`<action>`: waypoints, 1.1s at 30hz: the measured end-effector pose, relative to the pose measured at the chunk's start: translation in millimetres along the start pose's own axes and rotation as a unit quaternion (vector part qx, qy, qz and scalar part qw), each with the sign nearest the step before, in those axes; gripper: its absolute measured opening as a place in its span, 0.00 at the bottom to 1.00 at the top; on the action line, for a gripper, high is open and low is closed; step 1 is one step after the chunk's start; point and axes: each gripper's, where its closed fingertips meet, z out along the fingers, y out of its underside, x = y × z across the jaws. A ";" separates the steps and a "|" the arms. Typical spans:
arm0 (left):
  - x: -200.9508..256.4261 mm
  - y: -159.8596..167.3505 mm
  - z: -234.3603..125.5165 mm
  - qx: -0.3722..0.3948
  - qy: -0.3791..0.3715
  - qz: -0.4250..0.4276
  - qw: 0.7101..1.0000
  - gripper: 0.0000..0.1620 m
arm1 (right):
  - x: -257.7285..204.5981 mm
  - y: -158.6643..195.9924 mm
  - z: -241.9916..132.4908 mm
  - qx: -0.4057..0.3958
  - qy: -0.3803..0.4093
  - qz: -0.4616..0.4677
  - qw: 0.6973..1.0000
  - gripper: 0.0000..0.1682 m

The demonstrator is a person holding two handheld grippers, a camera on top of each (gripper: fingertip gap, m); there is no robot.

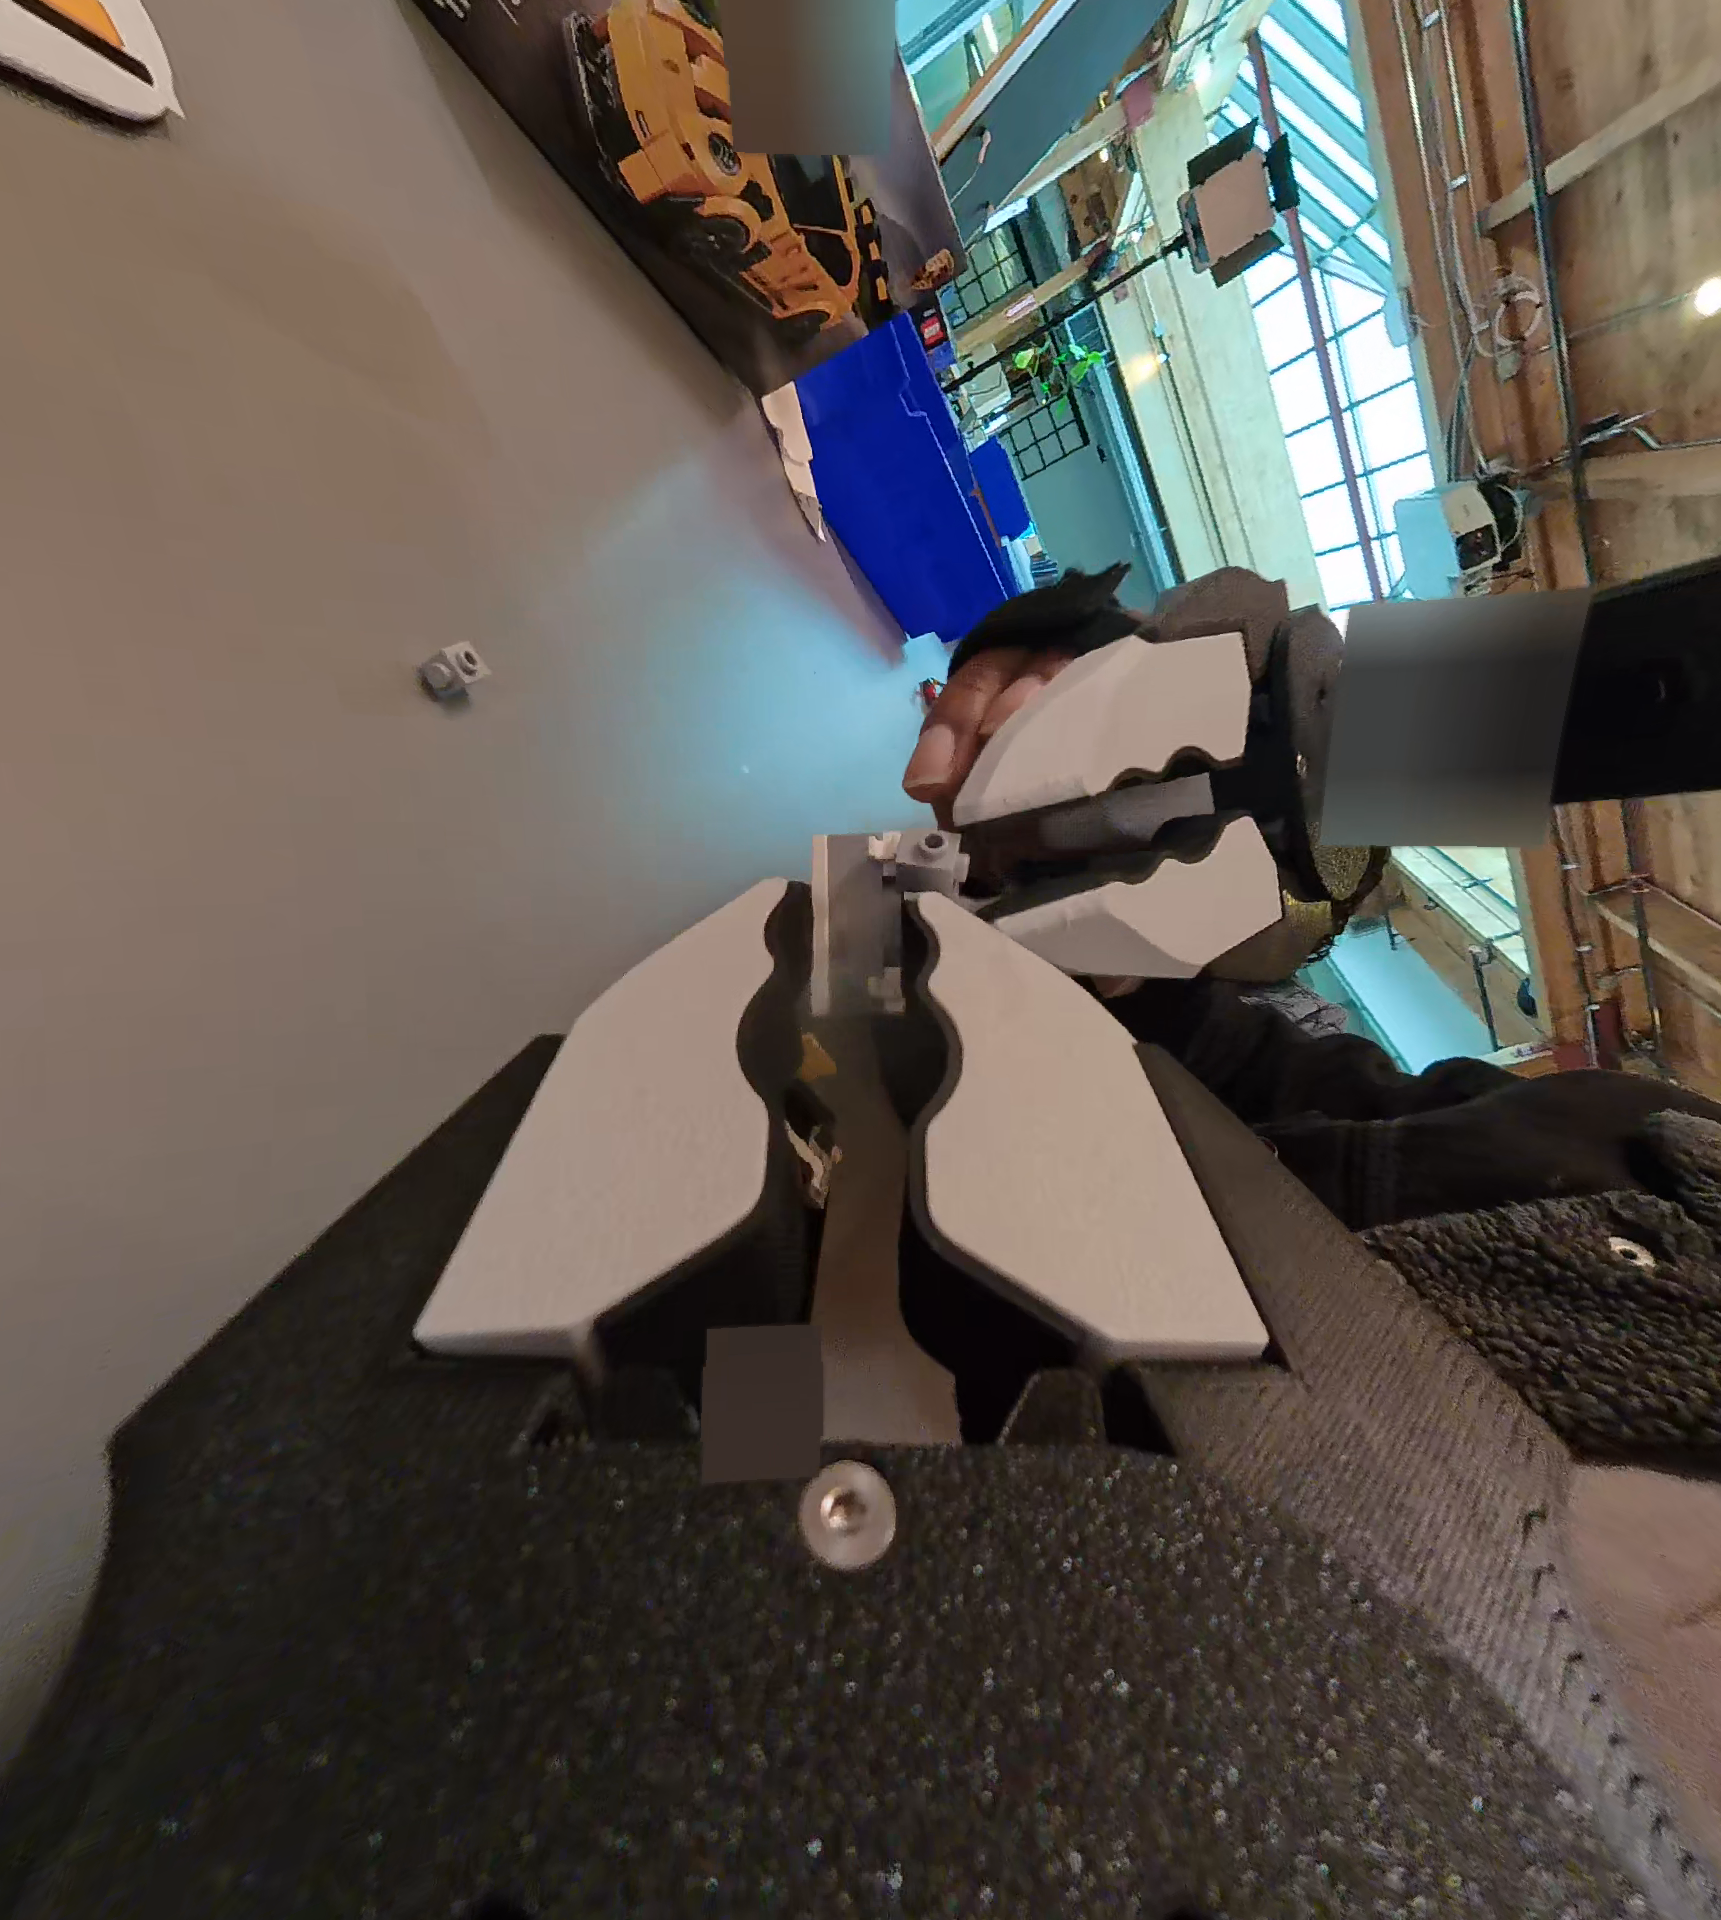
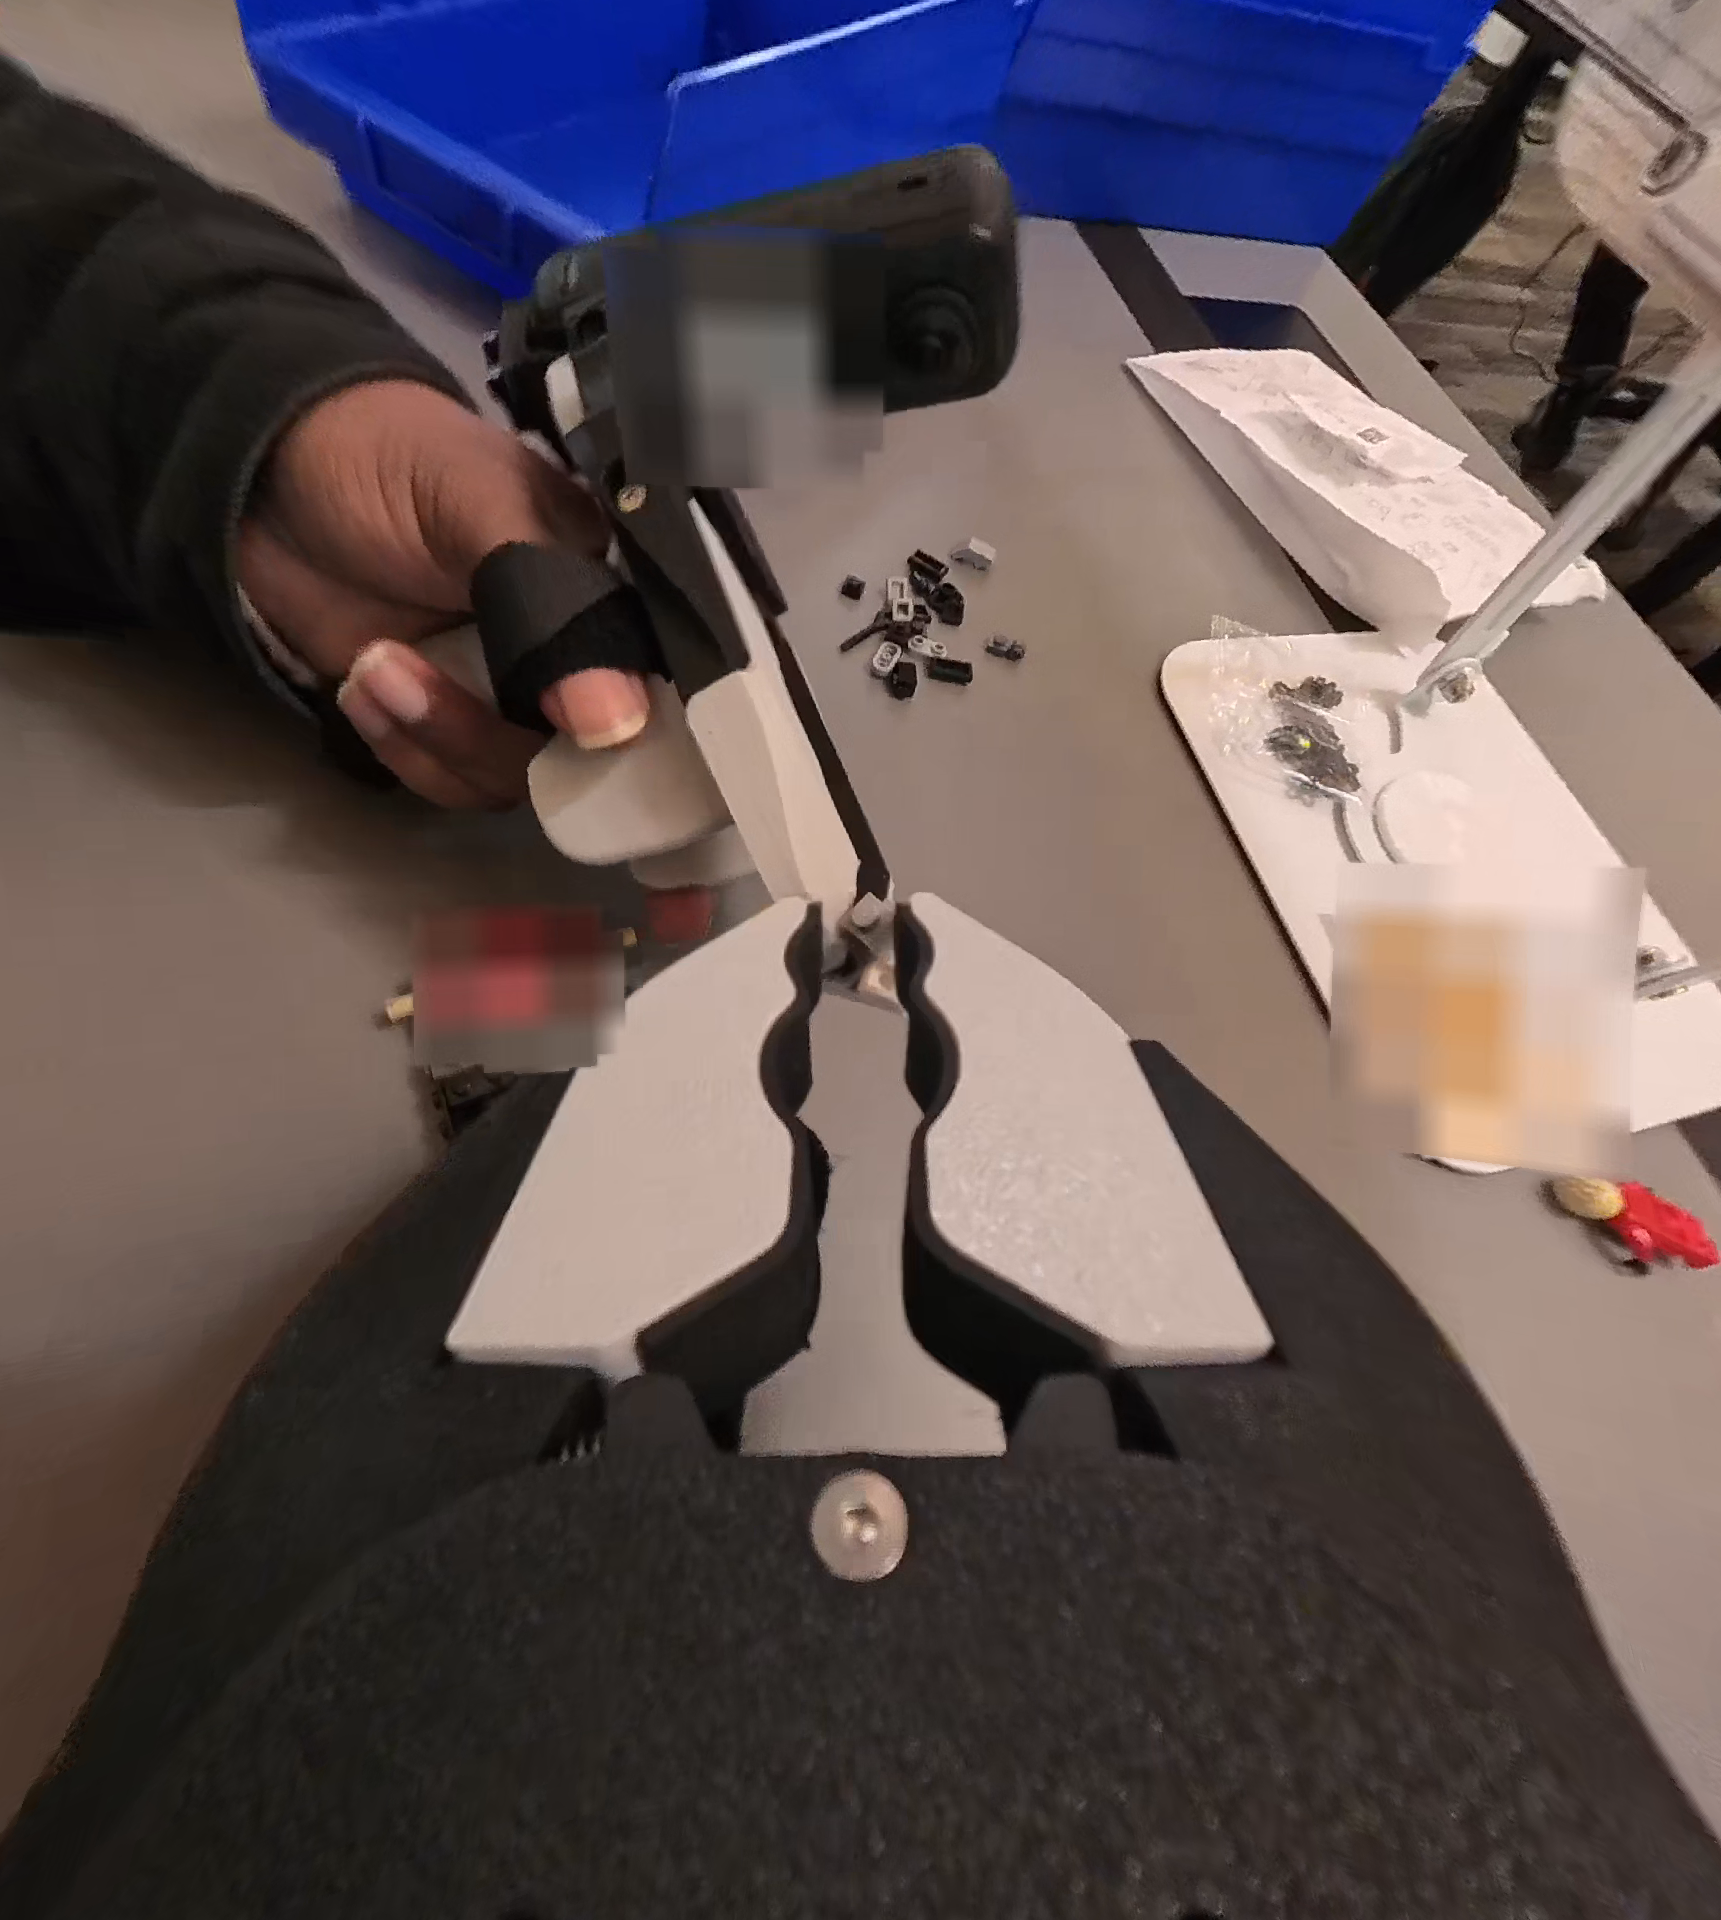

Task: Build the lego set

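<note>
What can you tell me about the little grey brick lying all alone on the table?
The little grey brick is a small, pale grey, plastic-looking block with a round hole or stud on one face. It lies alone on the grey table, far from both tongs, and only the table touches it. The left wrist view shows it; finer detail is too small to tell.

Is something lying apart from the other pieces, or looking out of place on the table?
Yes. One small grey brick lies alone on the grey table, apart from the heap of small dark pieces seen in the right wrist view. A red piece also sits by itself near the table edge. Nothing looks damaged.
</note>
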 end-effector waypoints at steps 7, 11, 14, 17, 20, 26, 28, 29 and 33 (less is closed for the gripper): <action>1.0 -3.3 -0.3 0.007 -0.014 0.034 0.999 0.10 | 2.3 -0.6 2.2 0.034 -0.026 0.107 0.993 0.07; 1.4 -3.2 0.5 0.004 -0.034 0.082 0.996 0.10 | 1.5 1.5 0.7 0.032 -0.065 0.140 0.988 0.05; -0.9 -3.0 0.7 0.002 -0.040 0.086 0.995 0.10 | 0.2 3.1 -1.4 0.013 -0.081 0.140 0.987 0.03; -4.4 -4.1 -0.1 0.004 -0.048 0.086 0.995 0.10 | -0.8 7.9 -7.2 -0.039 -0.101 0.137 0.985 0.03; -6.0 -5.0 -0.8 0.006 -0.052 0.086 0.995 0.10 | -0.8 11.4 -10.4 -0.088 -0.109 0.134 0.981 0.02; -5.8 -3.2 -0.6 0.002 -0.052 0.082 0.995 0.10 | -5.1 18.2 -1.4 -0.144 -0.115 0.138 0.973 0.02; -7.9 -3.7 -1.5 0.003 -0.052 0.071 0.996 0.10 | -3.8 17.8 0.5 -0.143 -0.110 0.136 0.974 0.02; -8.9 -3.7 -1.7 0.003 -0.050 0.063 0.997 0.10 | -3.2 16.7 1.0 -0.139 -0.109 0.138 0.974 0.02; -9.4 -0.4 0.2 0.001 -0.026 0.020 0.999 0.10 | 0.8 12.0 3.2 -0.112 -0.093 0.134 0.980 0.00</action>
